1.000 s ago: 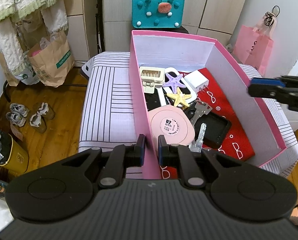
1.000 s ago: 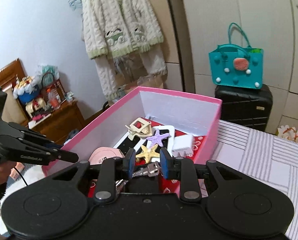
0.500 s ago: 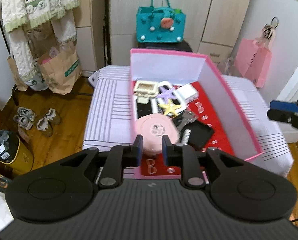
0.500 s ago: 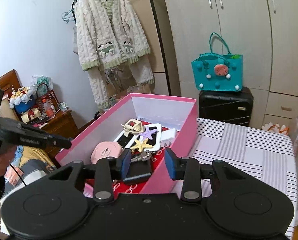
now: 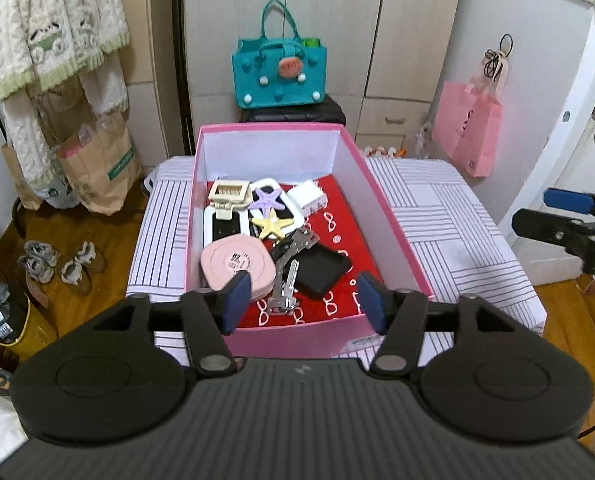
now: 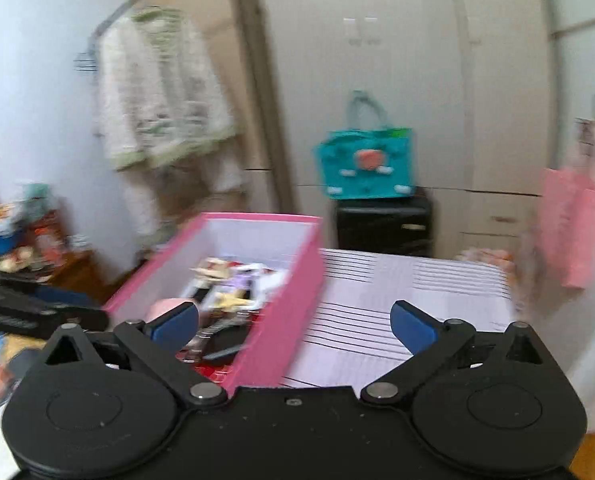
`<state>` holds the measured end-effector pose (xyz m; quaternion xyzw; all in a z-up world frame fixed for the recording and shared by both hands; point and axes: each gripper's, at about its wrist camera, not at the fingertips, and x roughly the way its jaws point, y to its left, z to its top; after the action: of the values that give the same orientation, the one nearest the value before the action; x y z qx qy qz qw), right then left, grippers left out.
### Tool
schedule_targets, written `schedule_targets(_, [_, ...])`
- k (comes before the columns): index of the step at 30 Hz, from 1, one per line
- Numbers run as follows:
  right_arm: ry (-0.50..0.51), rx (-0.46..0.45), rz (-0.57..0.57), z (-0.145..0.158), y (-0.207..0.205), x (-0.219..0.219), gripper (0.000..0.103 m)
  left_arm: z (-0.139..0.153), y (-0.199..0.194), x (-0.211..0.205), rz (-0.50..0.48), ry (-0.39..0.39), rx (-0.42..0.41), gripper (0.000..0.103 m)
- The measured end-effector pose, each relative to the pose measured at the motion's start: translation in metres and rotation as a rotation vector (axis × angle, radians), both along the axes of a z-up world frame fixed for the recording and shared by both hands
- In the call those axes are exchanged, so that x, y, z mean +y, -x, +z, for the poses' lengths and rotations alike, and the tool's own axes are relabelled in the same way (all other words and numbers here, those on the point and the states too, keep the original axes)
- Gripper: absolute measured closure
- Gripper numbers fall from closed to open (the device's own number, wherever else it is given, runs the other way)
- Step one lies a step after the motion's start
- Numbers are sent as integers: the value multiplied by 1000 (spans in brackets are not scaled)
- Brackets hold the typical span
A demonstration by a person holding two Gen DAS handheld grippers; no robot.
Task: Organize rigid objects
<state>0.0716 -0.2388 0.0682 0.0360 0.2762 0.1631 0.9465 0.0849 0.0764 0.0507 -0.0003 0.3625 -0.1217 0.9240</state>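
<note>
A pink box (image 5: pixel 371 188) stands on the striped table (image 5: pixel 449 216). In it lie a pink round case (image 5: pixel 237 262), keys (image 5: pixel 291 276), a black tray (image 5: pixel 323 272), a purple starfish (image 5: pixel 266 197), a yellow starfish (image 5: pixel 274 225), a white charger (image 5: pixel 307 199) and a beige clip (image 5: pixel 227 194). My left gripper (image 5: pixel 304 301) hangs before the box's near wall, jaws opening, nothing between them. My right gripper (image 6: pixel 294 323) is at the box's (image 6: pixel 293 280) right side, jaws opening wide and empty; the left wrist view shows it at the right edge (image 5: pixel 557 216). The right wrist view is blurred.
A teal bag (image 5: pixel 279 76) sits on a black suitcase (image 5: pixel 293 112) behind the table. A pink paper bag (image 5: pixel 467 132) hangs at the right, a brown paper bag (image 5: pixel 97 160) and shoes (image 5: pixel 57 264) are on the floor at the left. Wardrobe doors (image 5: pixel 329 20) stand behind.
Both grippers were shut on the box's side walls; they have let go, spread their jaws, and drawn back and up. The box stays on the table.
</note>
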Motion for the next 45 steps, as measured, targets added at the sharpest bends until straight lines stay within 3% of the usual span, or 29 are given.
schedule_targets(3, [-1,13,-39,-3,5,-7,0,-2,8,-7,14,-10,-26,23])
schedule_targets(6, [-50,6,-8,-4,13,-15,0,-8,11,-16,19,-14,-32,9])
schedule_targets(8, [-4,-38,-3,-4,25,-12,0,-11,13,-20,42,-18,-36,4])
schedule_targets(11, [157,-116,-40,-8,37,3,0,-18,12,-22,73,-28,-16,3])
schedule_targets(12, [170,-114,-78,-10,39,5,0,-21,12,-21,90,-23,-11,3])
schedule_targets(16, [104,-35,-70,-17,37,0,0,-28,17,-20,126,-13,-6,3])
schedule_targets(20, [118,-28,-124,-22,43,0,0,-29,32,-36,154,-131,-68,3])
schedule_targets(24, [112,-17,-152,-24,55,-2,0,-27,47,-46,208,-173,-131,3])
schedule_targets(31, [75,50,-198,-25,63,-10,0,-28,65,-57,196,-143,-119,0])
schedule_targets(45, [25,-23,-222,-15,97,-19,0,-29,68,-67,186,-92,-69,0])
